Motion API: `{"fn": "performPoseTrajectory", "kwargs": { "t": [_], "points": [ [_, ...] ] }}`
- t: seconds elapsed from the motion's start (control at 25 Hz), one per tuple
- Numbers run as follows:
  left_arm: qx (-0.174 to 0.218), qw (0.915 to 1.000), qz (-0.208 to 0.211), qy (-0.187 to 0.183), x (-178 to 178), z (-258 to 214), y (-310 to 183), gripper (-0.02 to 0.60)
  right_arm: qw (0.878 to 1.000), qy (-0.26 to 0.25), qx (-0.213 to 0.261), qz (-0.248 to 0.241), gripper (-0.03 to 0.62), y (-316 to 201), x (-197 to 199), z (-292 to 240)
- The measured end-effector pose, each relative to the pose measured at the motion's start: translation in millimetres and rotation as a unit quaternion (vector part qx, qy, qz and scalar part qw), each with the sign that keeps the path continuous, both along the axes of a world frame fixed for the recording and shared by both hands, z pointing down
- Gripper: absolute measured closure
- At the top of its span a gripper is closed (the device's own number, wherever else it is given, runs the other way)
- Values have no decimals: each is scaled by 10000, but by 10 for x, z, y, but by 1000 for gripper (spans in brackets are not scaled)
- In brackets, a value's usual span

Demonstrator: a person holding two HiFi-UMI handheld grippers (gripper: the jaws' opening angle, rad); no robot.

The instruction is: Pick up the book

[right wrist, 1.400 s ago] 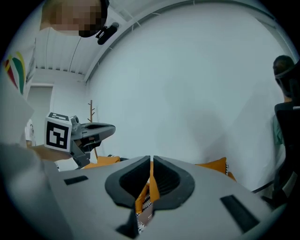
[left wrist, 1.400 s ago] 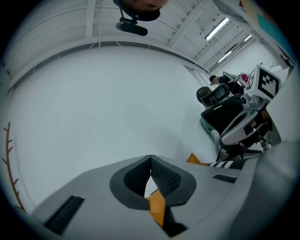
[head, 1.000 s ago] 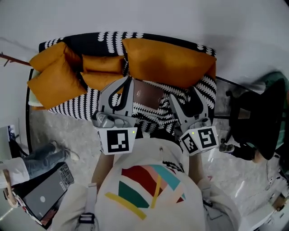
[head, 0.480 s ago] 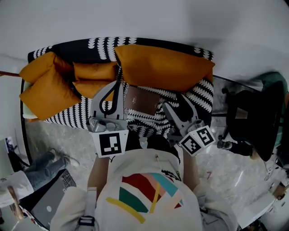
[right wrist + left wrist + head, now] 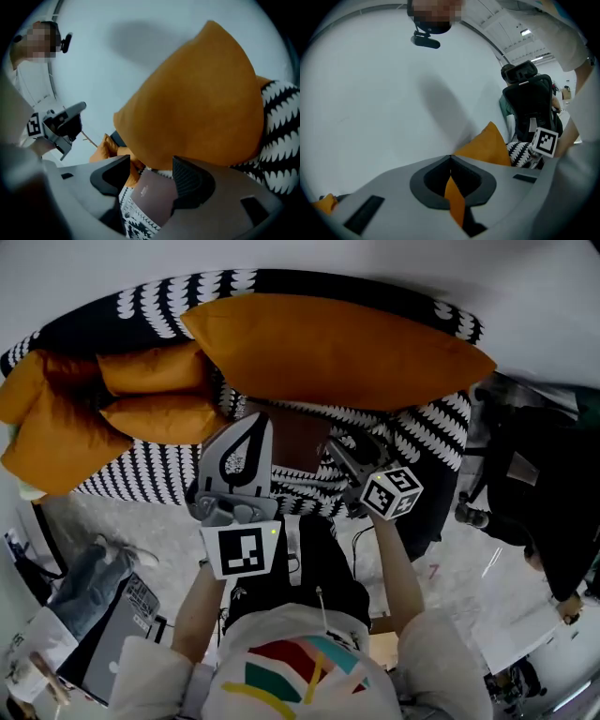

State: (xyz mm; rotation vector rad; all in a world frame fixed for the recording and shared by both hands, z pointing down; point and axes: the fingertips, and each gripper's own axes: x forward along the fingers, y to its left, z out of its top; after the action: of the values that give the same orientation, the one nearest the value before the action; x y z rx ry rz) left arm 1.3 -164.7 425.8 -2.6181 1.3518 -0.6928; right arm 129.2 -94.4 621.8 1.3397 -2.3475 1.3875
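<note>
On the sofa's seat, just below the big orange cushion, the book is lying flat, not yet lifted. The right gripper is framing it with jaws apart, nothing gripped, so the grasp and lift are remaining. The left gripper is hanging alongside, jaws together and empty.

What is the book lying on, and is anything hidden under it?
The book lies flat on the black-and-white sofa cover, just in front of the big orange cushion. Anything beneath the book is covered.

Small print on the book is too blurred to read.
</note>
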Motion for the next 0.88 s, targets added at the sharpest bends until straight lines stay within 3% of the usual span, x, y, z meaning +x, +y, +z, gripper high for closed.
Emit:
{"fn": "performPoseTrajectory", "kwargs": {
  "t": [0.2, 0.48, 0.68, 0.76, 0.88],
  "points": [
    [-139, 9997, 159, -83, 54, 478, -135, 574, 9916, -368, -1231, -138, 301, 160, -80, 1080],
    [-348, 9990, -123, -272, -224, 857, -330, 574, 9715, -384, -2292, -465, 301, 377, -213, 1981],
    [-415, 9984, -177, -346, -213, 1007, -349, 574, 9638, -712, -2520, -504, 301, 356, -169, 2094],
    [-517, 9979, -215, -317, -235, 1046, -325, 574, 9620, -796, -2474, -841, 301, 393, -248, 2040],
    [-543, 9979, -187, -301, -252, 1055, -281, 574, 9439, -1393, -2550, -1572, 309, 418, -550, 1868]
  ]
}}
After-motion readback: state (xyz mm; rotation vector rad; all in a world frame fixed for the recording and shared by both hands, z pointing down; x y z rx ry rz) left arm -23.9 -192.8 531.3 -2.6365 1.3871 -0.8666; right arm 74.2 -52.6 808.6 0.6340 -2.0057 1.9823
